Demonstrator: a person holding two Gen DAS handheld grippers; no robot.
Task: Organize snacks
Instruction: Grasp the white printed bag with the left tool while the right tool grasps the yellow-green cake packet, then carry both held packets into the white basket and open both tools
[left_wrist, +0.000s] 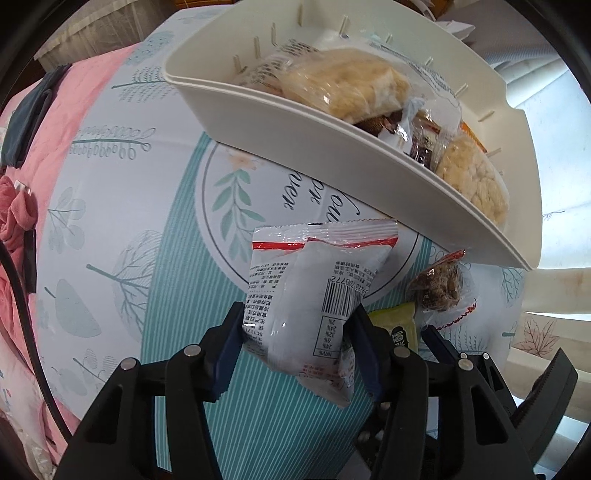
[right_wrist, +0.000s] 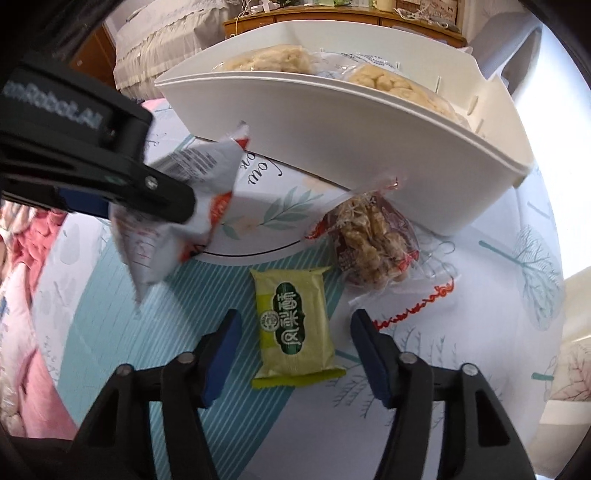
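Observation:
My left gripper (left_wrist: 295, 345) is shut on a white snack packet (left_wrist: 314, 291) with a red stripe and a barcode. It holds the packet clear of the tablecloth, just in front of the white bin (left_wrist: 332, 147). In the right wrist view the same packet (right_wrist: 173, 221) hangs from the left gripper (right_wrist: 162, 206). My right gripper (right_wrist: 295, 350) stands open around a green snack packet (right_wrist: 295, 325) that lies flat on the cloth, with gaps on both sides. A brown snack in clear wrap (right_wrist: 373, 240) lies against the bin's wall (right_wrist: 332, 122).
The bin holds several wrapped pale pastries (left_wrist: 347, 85) and darker snacks. A leaf-print tablecloth (left_wrist: 129, 221) covers the round table. A pink quilt (left_wrist: 55, 147) lies beyond its left edge. A wooden cabinet (right_wrist: 332, 18) stands behind the bin.

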